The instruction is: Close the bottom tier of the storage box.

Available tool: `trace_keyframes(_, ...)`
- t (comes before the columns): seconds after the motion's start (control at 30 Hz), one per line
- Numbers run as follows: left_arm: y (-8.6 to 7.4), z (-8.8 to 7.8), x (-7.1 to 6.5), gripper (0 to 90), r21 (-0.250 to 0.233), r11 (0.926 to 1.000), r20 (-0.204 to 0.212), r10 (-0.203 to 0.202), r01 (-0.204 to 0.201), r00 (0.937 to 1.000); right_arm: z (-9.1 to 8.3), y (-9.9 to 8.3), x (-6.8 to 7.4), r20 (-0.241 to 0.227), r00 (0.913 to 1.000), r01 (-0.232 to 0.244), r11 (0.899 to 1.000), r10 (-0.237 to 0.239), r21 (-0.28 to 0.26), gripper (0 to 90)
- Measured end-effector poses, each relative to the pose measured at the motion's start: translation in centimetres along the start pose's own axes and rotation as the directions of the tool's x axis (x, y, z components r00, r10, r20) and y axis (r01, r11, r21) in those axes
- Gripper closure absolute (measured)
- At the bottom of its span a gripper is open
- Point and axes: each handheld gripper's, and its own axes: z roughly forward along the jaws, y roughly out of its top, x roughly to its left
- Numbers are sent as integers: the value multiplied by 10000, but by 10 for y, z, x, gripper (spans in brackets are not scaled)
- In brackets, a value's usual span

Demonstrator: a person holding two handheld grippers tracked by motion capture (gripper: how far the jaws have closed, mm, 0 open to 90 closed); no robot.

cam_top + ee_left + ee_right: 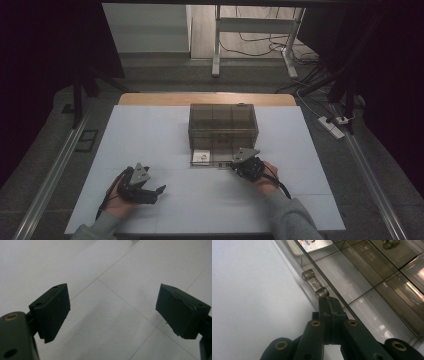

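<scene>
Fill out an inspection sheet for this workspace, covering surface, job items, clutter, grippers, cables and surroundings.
Surface: pale blue-white mat on a wooden table, seam lines visible.
Job's things: smoky transparent plastic drawer box at centre; its bottom drawer is pulled out, with a small white printed card inside and a clear bar handle on its front.
Clutter: nothing seen.
Grippers: right gripper, jaws shut, tips at the near end of the handle; whether they pinch it cannot be told. Left gripper, jaws open, holds nothing, over bare mat.
Cables: black cable trailing from the right gripper; loose floor cables and a white power strip.
Surroundings: grey floor, white desk frame behind, dark curtains at both sides.
</scene>
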Motion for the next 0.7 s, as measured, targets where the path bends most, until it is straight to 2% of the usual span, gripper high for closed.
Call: trace_keyframes(0.7,0,1,0,124,34,10000,-5,27,-27,10000,11,6,-14,561,9983,-174,9996,186,-210,892)
